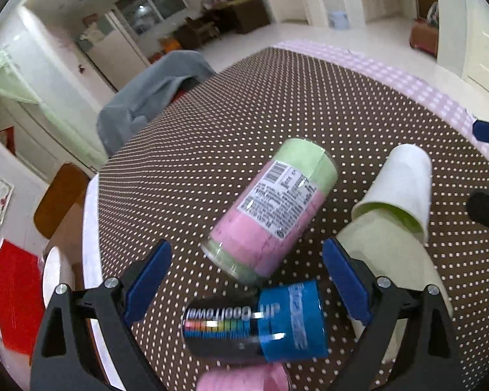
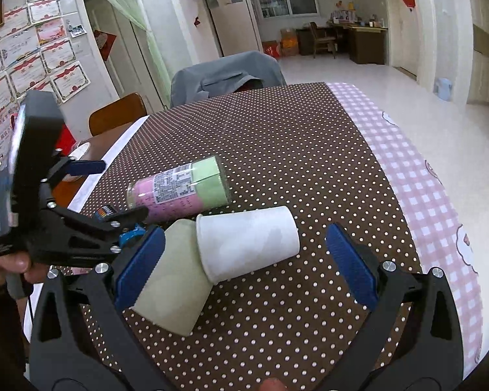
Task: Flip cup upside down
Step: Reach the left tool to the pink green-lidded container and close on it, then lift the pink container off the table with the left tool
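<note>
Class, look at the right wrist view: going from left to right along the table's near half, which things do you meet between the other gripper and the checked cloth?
Left gripper → pale green paper cup lying on its side → white paper cup lying on its side → right blue finger → pink checked tablecloth edge.

The pink roll (image 1: 244, 379) is cut off by the bottom edge. The black-and-blue can (image 1: 256, 321) is blurred, and in the right wrist view the left gripper (image 2: 114, 192) hides most of it.
</note>
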`<state>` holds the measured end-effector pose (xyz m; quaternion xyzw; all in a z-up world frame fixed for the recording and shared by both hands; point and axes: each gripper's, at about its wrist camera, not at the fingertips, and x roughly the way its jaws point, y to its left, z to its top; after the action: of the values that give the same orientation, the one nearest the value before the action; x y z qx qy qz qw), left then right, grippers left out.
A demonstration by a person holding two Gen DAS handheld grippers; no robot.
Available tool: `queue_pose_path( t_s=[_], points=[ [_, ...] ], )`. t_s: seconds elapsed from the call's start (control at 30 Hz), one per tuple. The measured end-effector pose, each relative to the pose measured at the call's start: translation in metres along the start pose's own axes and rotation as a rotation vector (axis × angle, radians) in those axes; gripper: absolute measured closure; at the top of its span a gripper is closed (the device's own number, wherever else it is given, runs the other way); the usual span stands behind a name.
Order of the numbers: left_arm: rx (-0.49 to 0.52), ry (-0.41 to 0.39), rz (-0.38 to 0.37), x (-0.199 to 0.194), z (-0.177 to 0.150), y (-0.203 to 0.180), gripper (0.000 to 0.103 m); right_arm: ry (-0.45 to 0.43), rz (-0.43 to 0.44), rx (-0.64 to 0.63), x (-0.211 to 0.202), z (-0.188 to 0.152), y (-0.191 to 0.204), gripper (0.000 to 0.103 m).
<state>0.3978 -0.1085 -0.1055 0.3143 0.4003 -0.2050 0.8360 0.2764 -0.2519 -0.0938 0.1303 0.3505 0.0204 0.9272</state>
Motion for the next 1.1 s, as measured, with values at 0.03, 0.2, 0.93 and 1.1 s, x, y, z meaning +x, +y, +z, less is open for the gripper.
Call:
queue_pose_path(
  t_s=[0.03,0.2,0.93,1.1],
  points=[
    [0.007,0.015,0.002,0.006,0.002,0.000,0.011,0.004,-0.001,0.003,0.003,0.001,-0.001,0.006],
    [0.061,0.060,-0.018,0.026,0.008,-0.003,0.011,0.026,-0.009,0.012,0.017,0.008,-0.006,0.006],
    [0.045,0.192,-0.205,0.092,0.043,0.016,0.030,0.069,0.001,0.068,0.049,0.014,-0.026,0.006],
    [-0.049,0.171,-0.199,0.086,0.045,0.033,0.031,0.052,-0.002,0.072,0.038,0.012,-0.029,0.006]
  ],
)
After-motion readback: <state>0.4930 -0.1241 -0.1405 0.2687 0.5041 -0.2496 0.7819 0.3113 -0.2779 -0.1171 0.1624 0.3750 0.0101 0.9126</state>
